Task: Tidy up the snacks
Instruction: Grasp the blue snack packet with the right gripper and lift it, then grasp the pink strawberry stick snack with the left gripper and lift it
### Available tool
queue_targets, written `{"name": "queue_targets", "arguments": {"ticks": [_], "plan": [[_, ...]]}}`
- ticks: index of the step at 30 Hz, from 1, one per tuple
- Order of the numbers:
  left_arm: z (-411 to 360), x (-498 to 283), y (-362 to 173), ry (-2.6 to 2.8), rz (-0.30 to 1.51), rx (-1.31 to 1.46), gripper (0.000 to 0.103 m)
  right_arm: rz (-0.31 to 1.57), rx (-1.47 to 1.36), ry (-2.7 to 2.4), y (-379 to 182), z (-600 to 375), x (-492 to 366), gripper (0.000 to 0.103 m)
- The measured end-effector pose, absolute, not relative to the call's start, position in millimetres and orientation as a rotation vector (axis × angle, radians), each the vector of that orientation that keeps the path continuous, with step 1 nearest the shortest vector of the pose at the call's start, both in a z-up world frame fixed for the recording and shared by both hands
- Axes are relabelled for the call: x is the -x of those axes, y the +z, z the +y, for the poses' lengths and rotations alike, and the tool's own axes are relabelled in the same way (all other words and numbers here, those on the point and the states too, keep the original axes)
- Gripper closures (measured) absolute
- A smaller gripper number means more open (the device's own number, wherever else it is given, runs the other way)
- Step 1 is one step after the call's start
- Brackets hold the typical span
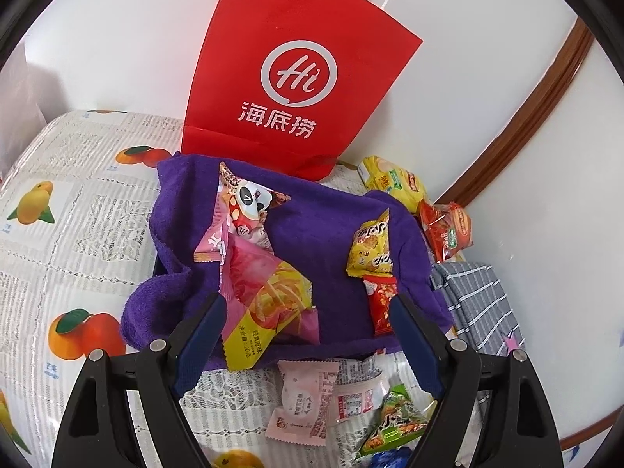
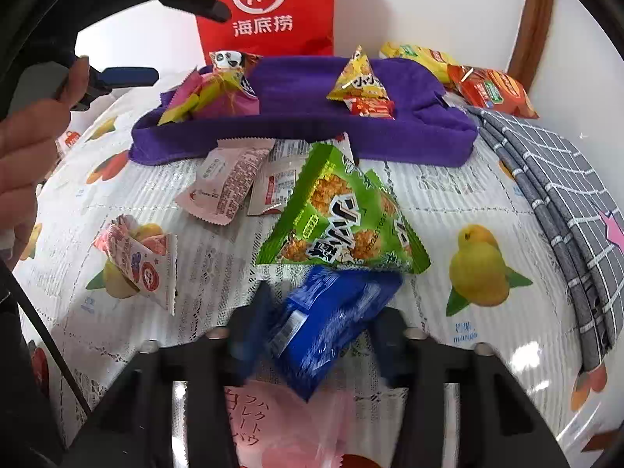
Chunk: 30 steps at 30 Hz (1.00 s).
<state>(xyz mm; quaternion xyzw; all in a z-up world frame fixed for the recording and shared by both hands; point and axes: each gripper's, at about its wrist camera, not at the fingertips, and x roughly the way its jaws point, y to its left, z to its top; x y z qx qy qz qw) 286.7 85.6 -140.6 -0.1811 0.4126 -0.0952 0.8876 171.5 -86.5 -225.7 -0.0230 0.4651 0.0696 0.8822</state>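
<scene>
Both tongs are in view, doing different things. The right gripper [image 2: 312, 335] has its blue fingers pressed against a blue snack packet [image 2: 327, 323] on either side — clamped on it, as far as the blur allows a reading. The left gripper [image 1: 308, 335] stands wide apart over the near edge of the purple towel-lined tray [image 1: 296, 241], holding nothing.

That blue packet looks light, crinkly and slick; its film will give and slide under the pads, so I judge the safest hold is across the filled middle, not a sealed end, and with modest force, since whatever is inside may crush.

Just ahead of the right fingertips lies a green triangular packet [image 2: 343, 214], almost touching the blue one, and beyond it two pale pink sachets [image 2: 226, 187] against the tray's front. To the left of that gripper sits a small pink-and-white packet [image 2: 136, 257]; below it, a pink bag with Japanese lettering [image 2: 249, 421].

Between the left gripper's fingers, in the tray, rests a pink-and-yellow chip bag [image 1: 265, 304] with a panda packet [image 1: 249, 202] farther ahead; near its right finger, a yellow packet [image 1: 370, 245] above a small red one [image 1: 380, 304]. A red paper bag [image 1: 296, 74] stands behind the tray, a grey checked cloth [image 1: 475, 304] to the right — the green packet is the likeliest thing to be knocked on the way in.
</scene>
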Motion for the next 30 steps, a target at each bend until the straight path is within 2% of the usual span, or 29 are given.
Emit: {"name": "queue_targets", "arguments": {"ticks": [4,8,13,23,30], "plan": [[83,-280,-140,-0.203,0.859,0.329,0.019,0.973,-0.041,0.176,-215,-104,-172,0.082],[85,-264,-147,-0.213,0.886,0.308,0.019,0.941,-0.065,0.176,-206,-114,-167,0.086],[86,-231,-157,-0.221,0.936,0.242,0.019,0.924,-0.098,0.174,-204,-123,-157,0.087],[106,-164,-173,-0.178,0.993,0.299,0.020,0.869,-0.173,0.150,-190,-148,-140,0.087],[93,-160,-197,-0.208,1.053,0.356,0.020,0.878,-0.196,0.145,-195,-164,-132,0.087]]}}
